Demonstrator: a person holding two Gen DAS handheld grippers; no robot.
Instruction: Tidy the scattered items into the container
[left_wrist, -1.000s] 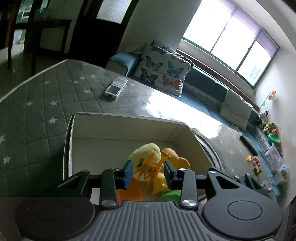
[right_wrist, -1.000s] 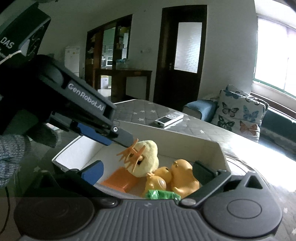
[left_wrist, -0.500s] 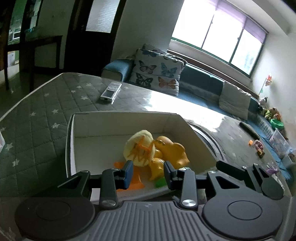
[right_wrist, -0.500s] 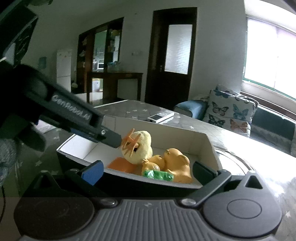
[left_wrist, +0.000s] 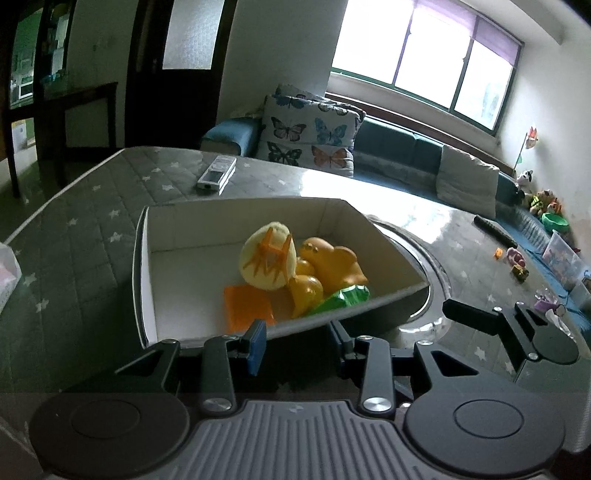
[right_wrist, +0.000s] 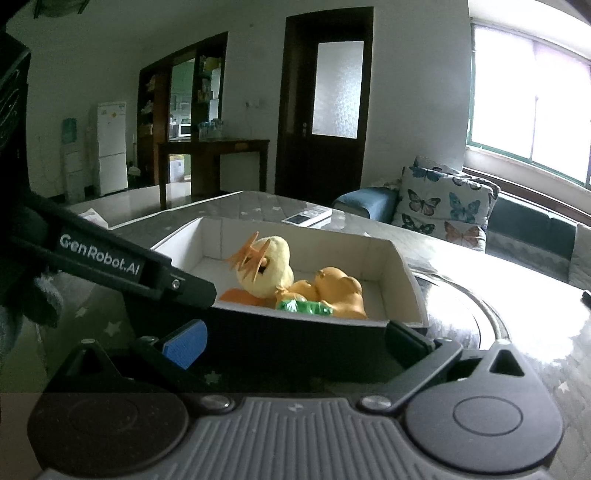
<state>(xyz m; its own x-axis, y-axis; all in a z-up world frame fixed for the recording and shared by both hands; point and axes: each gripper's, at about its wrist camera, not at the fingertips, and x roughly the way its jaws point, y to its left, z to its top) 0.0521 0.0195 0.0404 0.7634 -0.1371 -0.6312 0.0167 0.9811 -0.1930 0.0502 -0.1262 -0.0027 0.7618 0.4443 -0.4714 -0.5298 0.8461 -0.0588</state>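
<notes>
A white-lined box (left_wrist: 147, 258) (right_wrist: 402, 273) stands on the grey star-quilted table. In it lie a yellow plush chick (left_wrist: 266, 258) (right_wrist: 266, 269), orange rubber ducks (left_wrist: 332, 266) (right_wrist: 340, 291), a flat orange piece (left_wrist: 245, 306) and a green wrapper (left_wrist: 343, 297) (right_wrist: 303, 307). My left gripper (left_wrist: 297, 345) is open and empty, just short of the box's near wall. My right gripper (right_wrist: 295, 341) is open wide and empty, in front of the box. The left gripper's finger (right_wrist: 122, 266) crosses the right wrist view.
A white remote (left_wrist: 217, 174) (right_wrist: 306, 216) lies on the table beyond the box. A round glass inset (left_wrist: 436, 280) sits right of the box. A sofa with butterfly cushions (left_wrist: 310, 136) stands behind. Toys (left_wrist: 517, 260) lie at the far right. A white bag (left_wrist: 7, 273) is at the left edge.
The left gripper let go of the plush chick, which now lies in the box, and drew back and up from the box. The right gripper also drew back.
</notes>
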